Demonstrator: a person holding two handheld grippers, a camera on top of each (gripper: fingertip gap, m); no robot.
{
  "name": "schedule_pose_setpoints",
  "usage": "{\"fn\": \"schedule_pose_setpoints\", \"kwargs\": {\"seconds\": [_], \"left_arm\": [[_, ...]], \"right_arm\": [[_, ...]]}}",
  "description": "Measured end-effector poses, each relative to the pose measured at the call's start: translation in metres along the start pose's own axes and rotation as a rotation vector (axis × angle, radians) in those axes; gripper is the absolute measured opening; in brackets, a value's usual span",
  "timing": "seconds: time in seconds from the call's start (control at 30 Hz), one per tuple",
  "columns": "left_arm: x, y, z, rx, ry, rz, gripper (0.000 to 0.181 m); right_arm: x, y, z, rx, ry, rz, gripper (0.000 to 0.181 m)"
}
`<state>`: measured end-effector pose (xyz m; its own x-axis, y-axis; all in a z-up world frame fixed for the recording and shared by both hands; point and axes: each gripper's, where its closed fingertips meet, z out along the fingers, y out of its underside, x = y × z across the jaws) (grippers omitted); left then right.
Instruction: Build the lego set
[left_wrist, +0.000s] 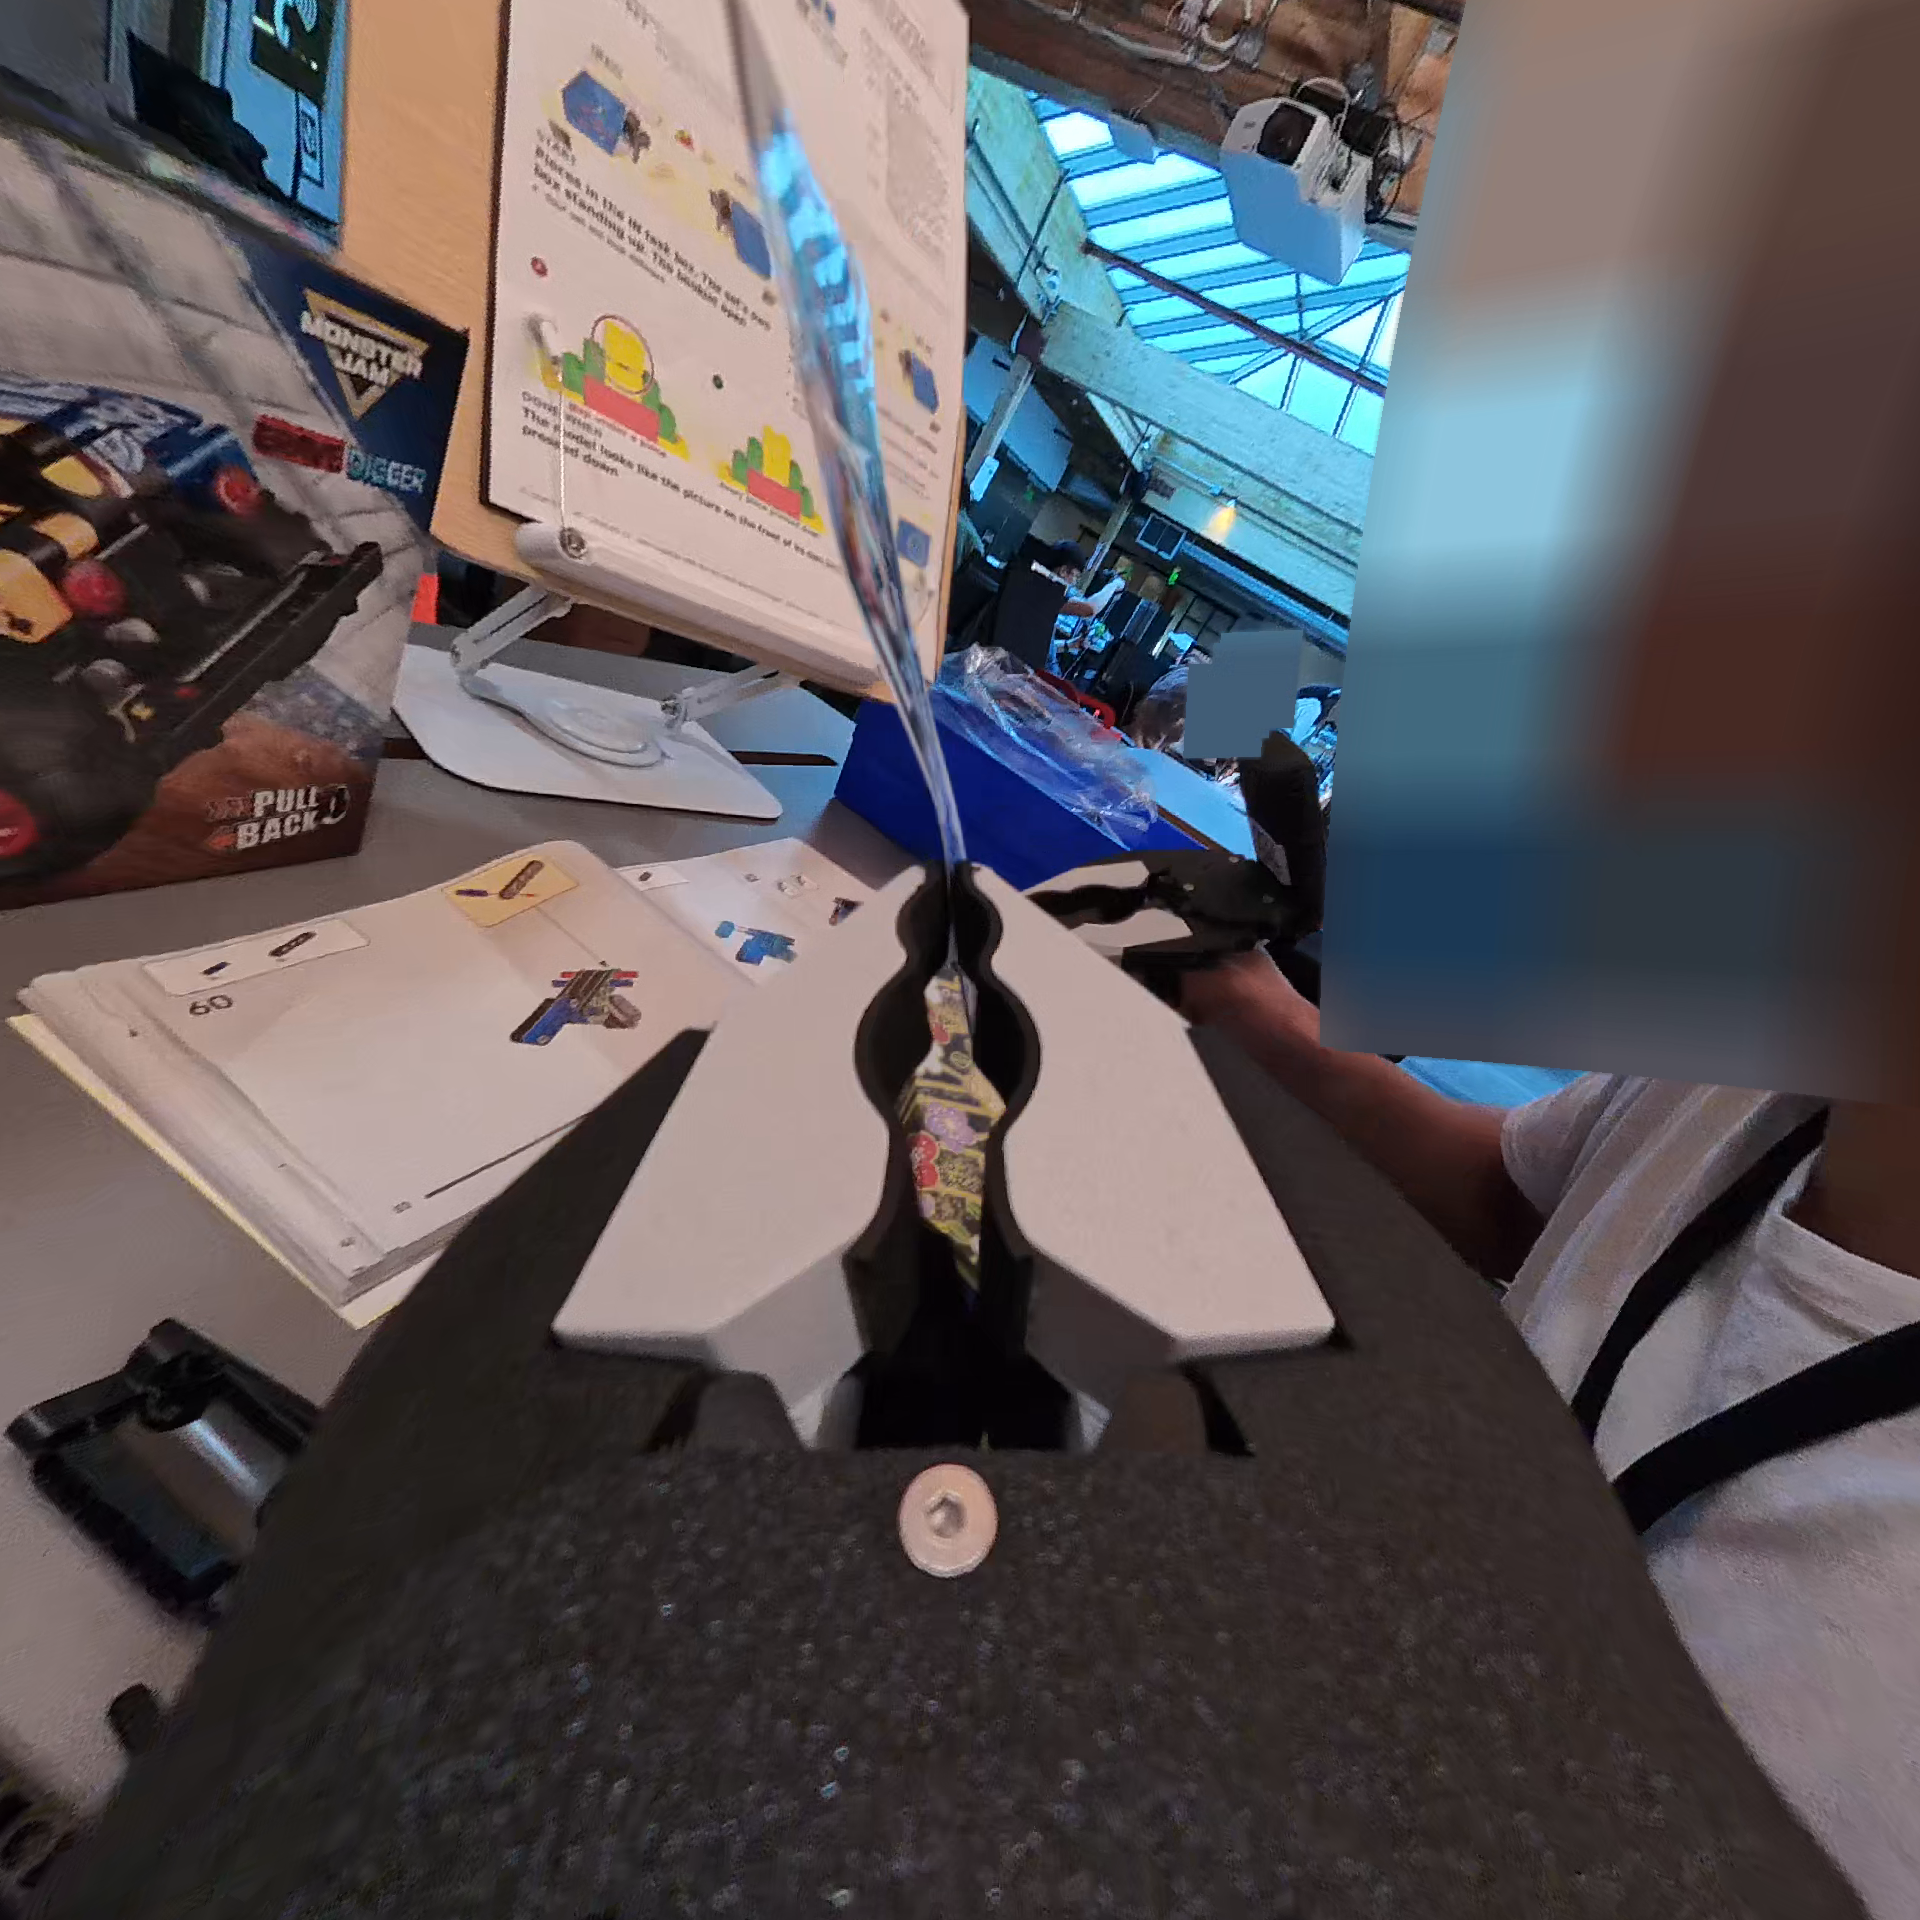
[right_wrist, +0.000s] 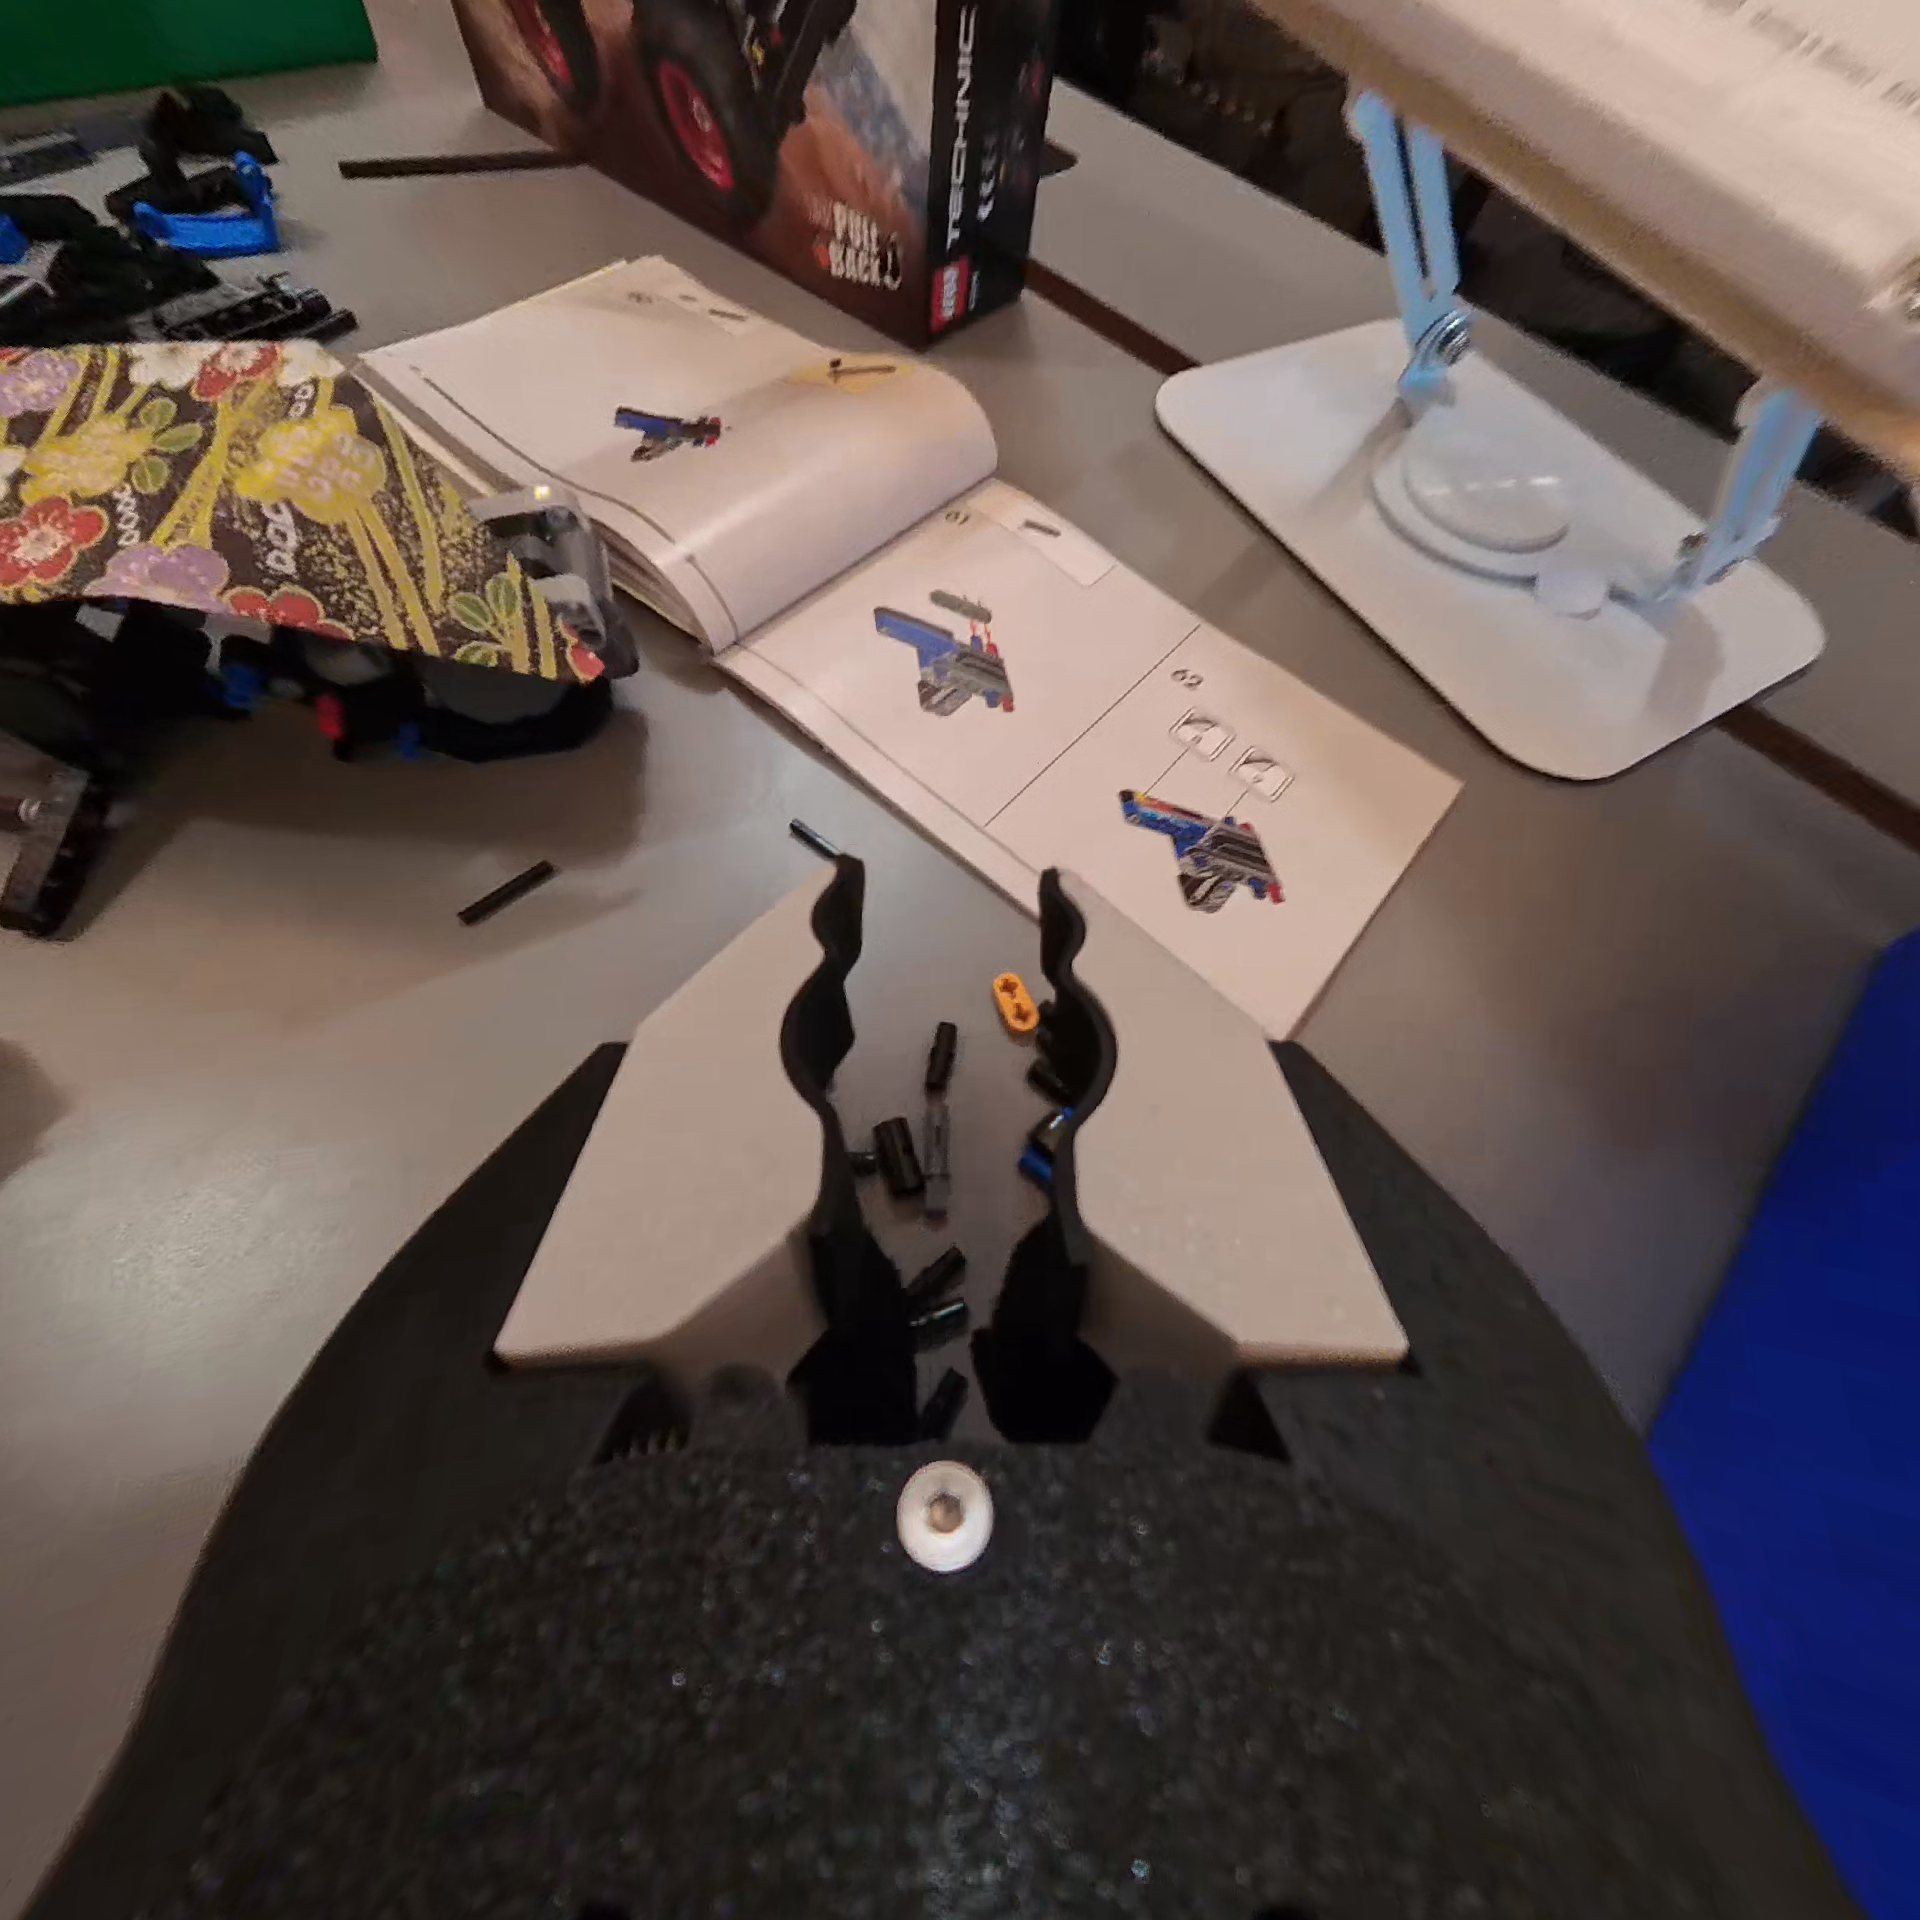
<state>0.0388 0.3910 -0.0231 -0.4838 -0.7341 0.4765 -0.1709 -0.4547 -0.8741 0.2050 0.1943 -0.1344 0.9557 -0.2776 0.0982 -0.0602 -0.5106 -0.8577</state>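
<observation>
My left gripper (left_wrist: 951, 883) is shut on a thin sheet with blue print (left_wrist: 831, 312). I see the sheet edge-on, rising up from the fingertips. A floral pattern shows in the gap between the fingers. My right gripper (right_wrist: 951, 894) is open and empty, low over the grey table (right_wrist: 312, 1091). Several small black pins (right_wrist: 940, 1049), an orange piece (right_wrist: 1015, 1000) and a blue pin (right_wrist: 1044, 1143) lie on the table between its fingers. The open instruction booklet (right_wrist: 831, 582) lies just ahead. A floral sheet (right_wrist: 208, 488) covers a partly built black and blue model (right_wrist: 343, 696) at the left.
The set's box (right_wrist: 831, 156) stands at the back. A white stand (right_wrist: 1455, 540) holds a printed sheet (left_wrist: 675, 312). A blue bin (right_wrist: 1818, 1351) is at the right, with a plastic bag (left_wrist: 1039, 707) on it. Loose black and blue parts (right_wrist: 208, 218) lie far left. A person sits close at the right. There is about 30 centimetres between the tips of the two grippers.
</observation>
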Motion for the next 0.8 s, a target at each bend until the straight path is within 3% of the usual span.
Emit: {"fn": "schedule_pose_setpoints", "kwargs": {"seconds": [0.43, 0.8], "left_arm": [[-0.013, 0.018, 0.006, -0.067, -0.047, 0.024, 0.000], [-0.010, 0.020, 0.008, -0.060, -0.055, 0.017, 0.000]], "right_arm": [[0.007, 0.004, -0.001, -0.021, 0.003, 0.001, 0.032], [-0.019, -0.014, -0.006, 0.049, -0.053, -0.065, 0.033]]}}
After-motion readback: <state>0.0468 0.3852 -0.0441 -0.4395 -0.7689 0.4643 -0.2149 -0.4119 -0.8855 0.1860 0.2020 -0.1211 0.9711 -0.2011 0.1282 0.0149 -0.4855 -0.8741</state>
